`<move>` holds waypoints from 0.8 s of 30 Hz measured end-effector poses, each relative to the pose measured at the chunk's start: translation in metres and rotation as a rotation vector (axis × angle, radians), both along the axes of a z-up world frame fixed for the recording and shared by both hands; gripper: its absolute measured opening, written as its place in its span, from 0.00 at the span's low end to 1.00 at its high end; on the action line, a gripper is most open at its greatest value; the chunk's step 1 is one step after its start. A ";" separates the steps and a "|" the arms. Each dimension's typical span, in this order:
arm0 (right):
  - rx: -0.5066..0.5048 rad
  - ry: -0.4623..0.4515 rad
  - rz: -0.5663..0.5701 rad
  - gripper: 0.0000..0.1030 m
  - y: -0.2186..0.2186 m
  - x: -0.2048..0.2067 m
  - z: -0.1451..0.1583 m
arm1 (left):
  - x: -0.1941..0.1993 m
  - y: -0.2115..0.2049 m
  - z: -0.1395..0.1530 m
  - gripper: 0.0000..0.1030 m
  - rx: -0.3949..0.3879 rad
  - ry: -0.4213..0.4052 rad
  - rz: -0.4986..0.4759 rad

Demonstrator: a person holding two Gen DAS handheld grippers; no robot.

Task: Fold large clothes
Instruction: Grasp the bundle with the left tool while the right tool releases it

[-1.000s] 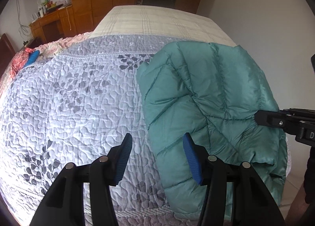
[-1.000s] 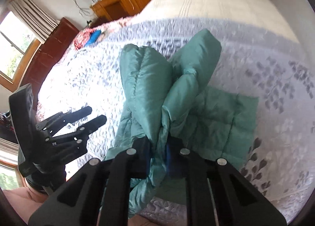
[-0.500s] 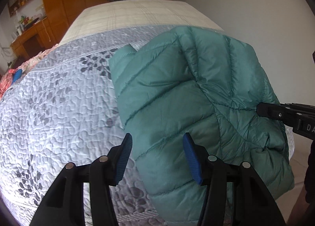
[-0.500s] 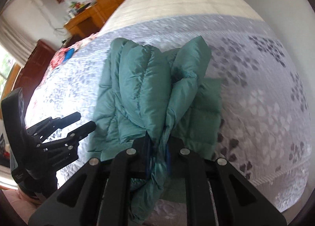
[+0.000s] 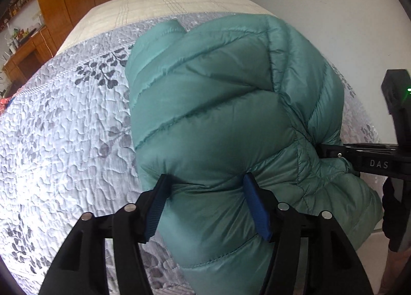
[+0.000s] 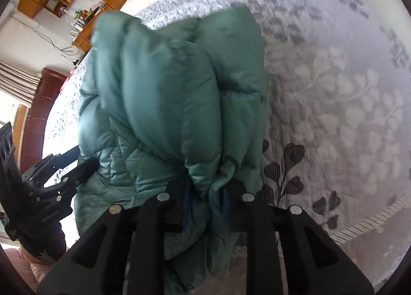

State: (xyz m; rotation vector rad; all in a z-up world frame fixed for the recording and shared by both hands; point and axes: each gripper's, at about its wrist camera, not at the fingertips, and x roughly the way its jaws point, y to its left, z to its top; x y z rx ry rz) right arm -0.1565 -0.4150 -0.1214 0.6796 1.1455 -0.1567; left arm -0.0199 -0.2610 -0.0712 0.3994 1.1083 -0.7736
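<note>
- Since the earlier frames, the left tool [image 5: 206, 207] has advanced until a bulge of the green down jacket [image 5: 218, 115] sits between its spread, unclosed pads.
- Right tool [image 6: 205, 198] is clamped on a gathered jacket fold, likely anchoring it for a second grip.
- Jacket lies bunched on the quilted bed [image 5: 64, 128], near its front edge; long axis apparently runs away from both cameras.

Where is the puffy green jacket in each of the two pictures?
Left wrist view: the green jacket fills the middle, between the open left claw.
Right wrist view: the green jacket stands centre-left, pinched by the right claw.
Shared landmark: the grey leaf-patterned quilt.
</note>
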 end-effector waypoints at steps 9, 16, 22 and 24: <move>-0.166 0.026 -0.004 0.47 -0.005 -0.003 0.040 | 0.001 0.016 0.024 0.58 -0.064 0.027 0.045; -0.175 -0.082 0.063 0.65 -0.015 0.032 0.081 | -0.036 0.004 0.053 0.58 -0.152 0.035 -0.089; 0.019 -0.056 0.092 0.18 -0.043 0.065 0.047 | -0.069 -0.018 0.035 0.58 -0.117 0.096 -0.170; 0.039 -0.071 0.077 0.12 -0.052 0.062 0.048 | -0.067 -0.021 0.031 0.58 -0.115 0.121 -0.169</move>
